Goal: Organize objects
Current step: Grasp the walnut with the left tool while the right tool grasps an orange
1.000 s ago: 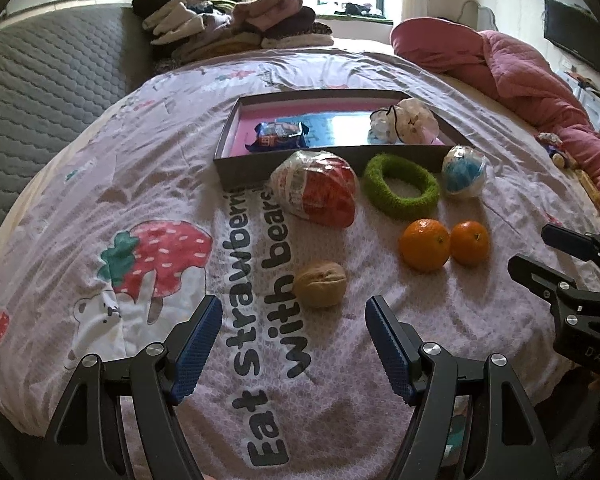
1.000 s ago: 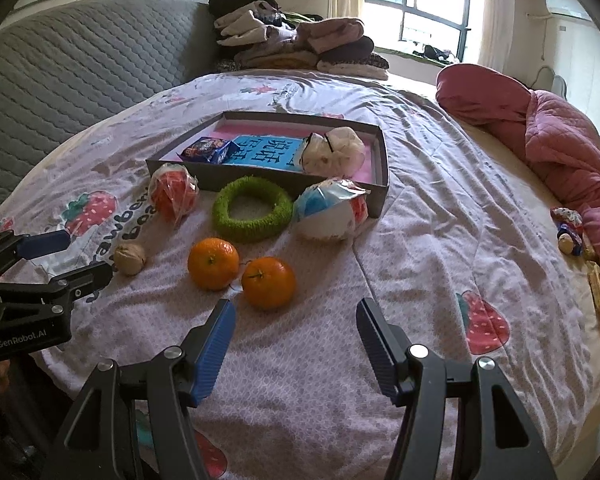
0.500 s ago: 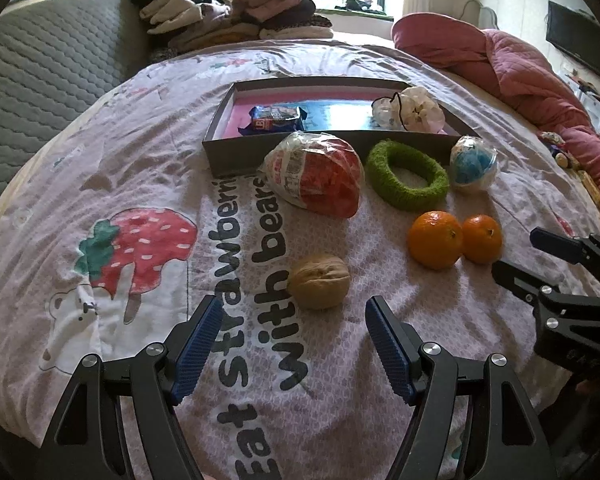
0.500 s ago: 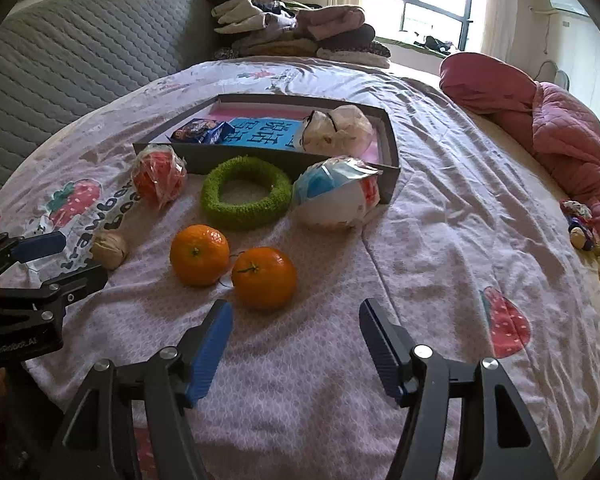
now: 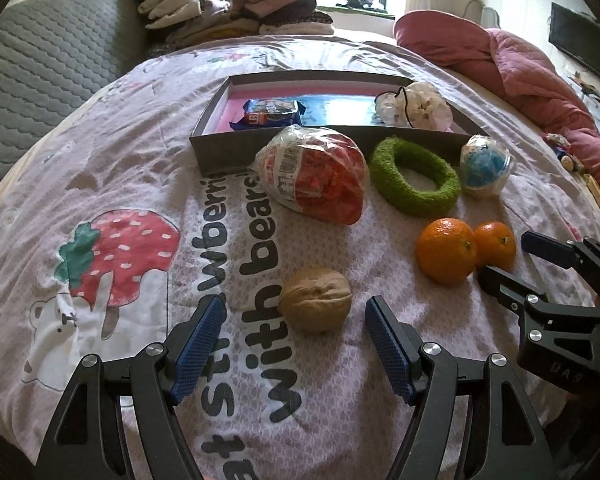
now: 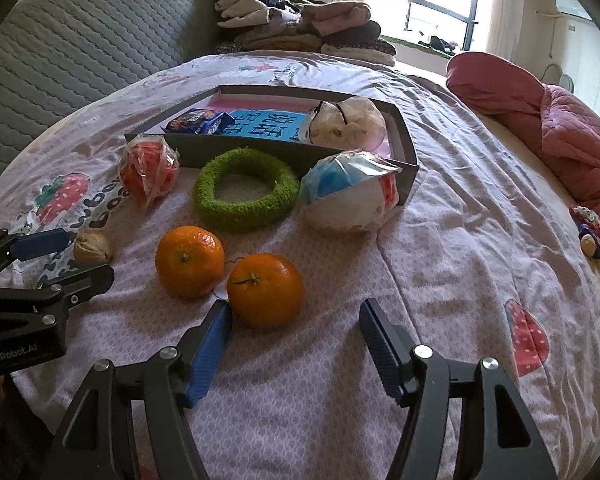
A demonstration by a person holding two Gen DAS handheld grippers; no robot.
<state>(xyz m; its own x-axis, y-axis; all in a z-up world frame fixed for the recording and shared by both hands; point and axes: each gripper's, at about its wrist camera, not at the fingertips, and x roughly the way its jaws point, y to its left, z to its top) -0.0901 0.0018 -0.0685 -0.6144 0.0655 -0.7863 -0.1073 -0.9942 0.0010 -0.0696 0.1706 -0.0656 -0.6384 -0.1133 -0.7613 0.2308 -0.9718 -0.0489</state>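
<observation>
Nearest in the left view, the left hand-held gripper has its jaws spread wide apart and empty, tilted down at the bed. The walnut lies on the sheet just ahead of the fingertips, roughly centred between them but not yet inside, which suggests the left hand is lining up to take it.

The right hand-held gripper also has its jaws apart and holds nothing. The near orange sits just ahead of its left finger, off-centre toward that side, so the aim looks to need a small shift before the jaws could close around it. The far orange touches the near one on the side toward the walnut; taking one may nudge the other.

Beyond the oranges, all just in front of the tray, lie a red bag, a green ring and a blue-and-white bag. They sit against or near the tray's front wall, apparently waiting their turn.

The tray itself, farthest of the task's things, already holds a blue snack pack at the end nearer the walnut and a white pouch at the other end. The middle of the tray is free, so it is likely where the loose things go.
</observation>
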